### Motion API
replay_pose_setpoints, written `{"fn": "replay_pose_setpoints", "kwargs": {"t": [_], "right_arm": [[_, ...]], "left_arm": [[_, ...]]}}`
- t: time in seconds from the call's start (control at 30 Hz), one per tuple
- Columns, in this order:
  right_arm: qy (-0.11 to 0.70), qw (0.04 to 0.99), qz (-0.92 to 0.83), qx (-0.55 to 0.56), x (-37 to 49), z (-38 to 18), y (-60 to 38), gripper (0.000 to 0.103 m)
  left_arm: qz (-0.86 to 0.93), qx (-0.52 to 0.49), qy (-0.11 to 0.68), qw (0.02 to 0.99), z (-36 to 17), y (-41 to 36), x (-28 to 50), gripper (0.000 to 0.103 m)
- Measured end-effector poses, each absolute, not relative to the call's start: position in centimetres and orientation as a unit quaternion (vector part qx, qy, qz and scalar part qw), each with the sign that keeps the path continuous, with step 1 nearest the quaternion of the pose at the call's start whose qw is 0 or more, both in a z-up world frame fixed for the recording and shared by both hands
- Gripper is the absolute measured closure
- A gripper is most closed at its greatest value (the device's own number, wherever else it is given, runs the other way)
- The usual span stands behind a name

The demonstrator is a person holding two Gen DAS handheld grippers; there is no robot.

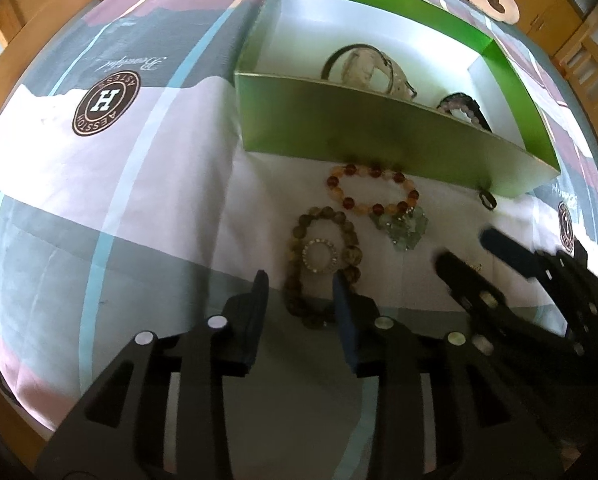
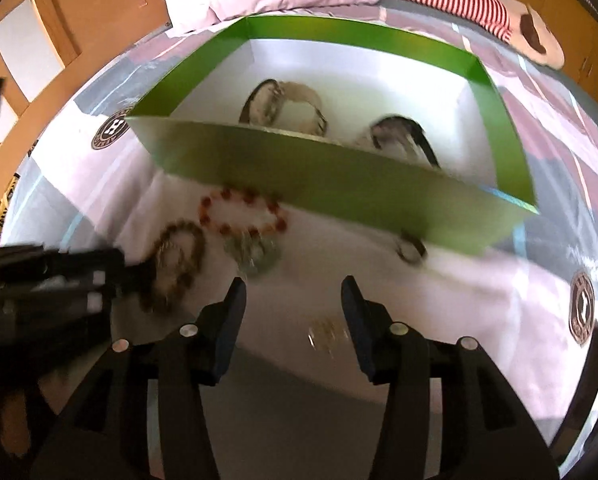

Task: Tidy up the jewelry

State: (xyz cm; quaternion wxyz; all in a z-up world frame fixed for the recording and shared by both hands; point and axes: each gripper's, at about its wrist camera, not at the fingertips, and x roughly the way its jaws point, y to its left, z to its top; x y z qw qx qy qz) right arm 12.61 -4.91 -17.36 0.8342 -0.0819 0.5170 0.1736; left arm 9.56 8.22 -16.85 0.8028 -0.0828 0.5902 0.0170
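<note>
The right gripper (image 2: pixel 293 292) hung open just over a small gold piece (image 2: pixel 325 334), nearer it than the left.

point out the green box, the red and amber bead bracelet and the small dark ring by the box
green box (image 1: pixel 363 136), left wrist view, on its near outer wall
red and amber bead bracelet (image 1: pixel 413 195), left wrist view, on a bead at its right side
small dark ring (image 1: pixel 488 200), left wrist view, on its band
</note>
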Motion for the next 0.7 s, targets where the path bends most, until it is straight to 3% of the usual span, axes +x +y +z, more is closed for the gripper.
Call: {"fn": "replay_pose_setpoints", "kwargs": {"t": [0.03,0.1,0.13,0.17,0.43,0.7], "right_arm": [[0.516,0.834,0.176,-0.082,12.9,-17.7,-4.5,0.055],[0.521,0.828,0.197,-0.068,13.5,-18.4,-4.1,0.068],[0.529,0.82,0.211,-0.056,13.8,-19.0,-4.0,0.089],[0.529,0.82,0.211,-0.051,13.8,-19.0,-4.2,0.094],[0.554,0.816,0.155,-0.049,13.3,-17.6,-7.9,0.097],[0.523,0.842,0.131,-0.028,10.7,-13.6,-12.9,0.1]], "left_arm": [[0.017,-0.081,0.591,0.802,-16.9,8.2,9.6,0.069],[0.021,-0.081,0.592,0.801,-17.0,8.4,9.6,0.066],[0.023,-0.083,0.592,0.801,-17.0,8.7,9.6,0.062],[0.025,-0.083,0.591,0.802,-17.0,8.9,9.6,0.061],[0.023,-0.1,0.584,0.805,-16.3,9.5,9.6,0.062],[0.013,-0.093,0.59,0.802,-16.7,8.7,9.6,0.062]]}}
